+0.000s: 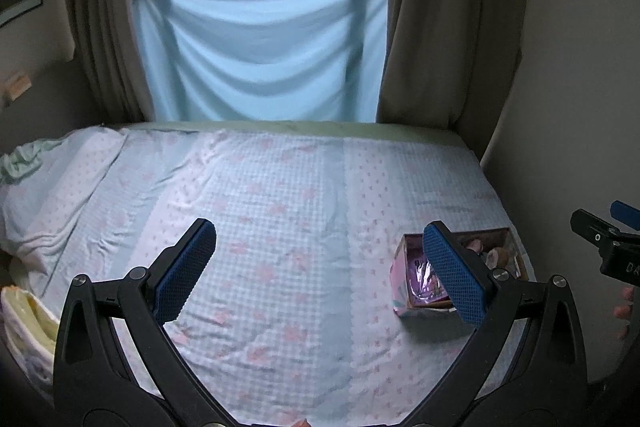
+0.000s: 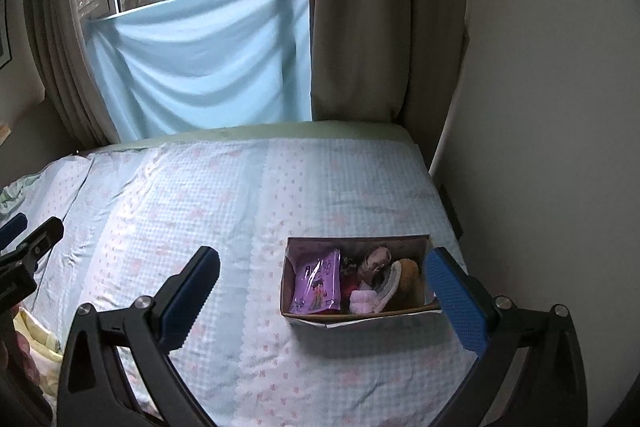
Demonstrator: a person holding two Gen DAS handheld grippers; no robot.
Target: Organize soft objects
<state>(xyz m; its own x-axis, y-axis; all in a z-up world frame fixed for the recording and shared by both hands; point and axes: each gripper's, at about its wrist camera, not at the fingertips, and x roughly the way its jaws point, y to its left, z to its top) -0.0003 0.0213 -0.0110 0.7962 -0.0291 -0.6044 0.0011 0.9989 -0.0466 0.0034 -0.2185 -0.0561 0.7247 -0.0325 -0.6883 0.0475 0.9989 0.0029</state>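
An open cardboard box (image 2: 424,241) sits on the bed at the right side; it also shows in the left wrist view (image 1: 400,267). It holds a purple packet (image 2: 318,283), a small plush toy (image 2: 376,259), a white and pink soft item (image 2: 362,301) and a brown plush (image 2: 408,273). My left gripper (image 1: 320,267) is open and empty above the bed, left of the box. My right gripper (image 2: 324,287) is open and empty, with the box between its fingers further ahead. The right gripper shows at the left wrist view's right edge (image 1: 608,239).
The bed (image 1: 280,207) has a pale blue and pink patterned sheet. A pillow (image 1: 52,187) lies at its left end. A light blue cloth (image 1: 260,47) hangs over the window between beige curtains (image 1: 432,27). A wall (image 2: 540,107) borders the bed's right side. Yellowish bedding (image 1: 24,323) lies at lower left.
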